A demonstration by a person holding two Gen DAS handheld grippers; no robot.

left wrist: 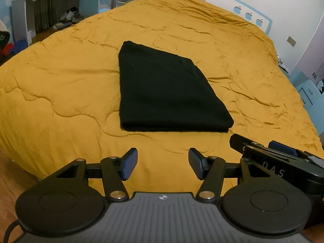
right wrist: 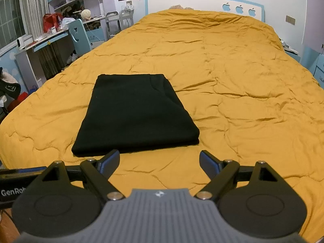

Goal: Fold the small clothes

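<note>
A black garment (left wrist: 166, 93) lies folded into a flat rectangle on the mustard-yellow quilt (left wrist: 60, 85) of a bed. It also shows in the right wrist view (right wrist: 135, 115), left of centre. My left gripper (left wrist: 163, 162) is open and empty, held above the quilt just short of the garment's near edge. My right gripper (right wrist: 160, 162) is open and empty, near the garment's near right corner. The right gripper's body shows in the left wrist view (left wrist: 277, 160) at the right edge.
The quilt (right wrist: 243, 93) covers the whole bed up to a white and blue headboard (right wrist: 202, 2). A desk (right wrist: 46, 40) with clutter, a blue chair (right wrist: 80, 34) and shelves stand along the left side. A blue nightstand (right wrist: 318, 66) is at the right. Wooden floor (left wrist: 12, 182) shows at the near left.
</note>
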